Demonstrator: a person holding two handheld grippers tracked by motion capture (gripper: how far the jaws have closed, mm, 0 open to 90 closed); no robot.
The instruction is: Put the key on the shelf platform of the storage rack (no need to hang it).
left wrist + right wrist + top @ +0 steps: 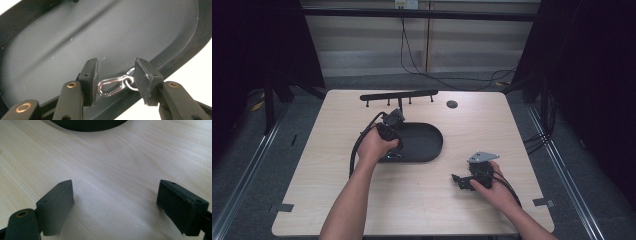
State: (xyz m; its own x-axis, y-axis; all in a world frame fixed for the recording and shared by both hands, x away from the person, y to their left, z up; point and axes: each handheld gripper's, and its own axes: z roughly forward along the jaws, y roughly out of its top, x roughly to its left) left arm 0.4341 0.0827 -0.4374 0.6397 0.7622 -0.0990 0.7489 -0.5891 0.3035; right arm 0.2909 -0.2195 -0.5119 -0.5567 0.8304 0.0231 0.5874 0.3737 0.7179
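A silver carabiner clip (111, 86) with a small ring lies inside a black oval tray (100, 30), close to the tray's near rim. My left gripper (116, 62) points down into the tray (424, 140) with its jaws apart on either side of the clip, and the pads do not squeeze it. In the high view the left gripper (394, 154) is at the tray's front left edge. My right gripper (115, 185) rests low over the bare wooden table with its jaws wide open and nothing between them. Seen from above, the right gripper (458, 180) is at the table's front right.
A black bar with short pegs (399, 95) lies along the table's back edge, with a round dark cap (452, 104) to its right. The wooden table (362, 200) has open surface in front. Dark floor and rails surround it.
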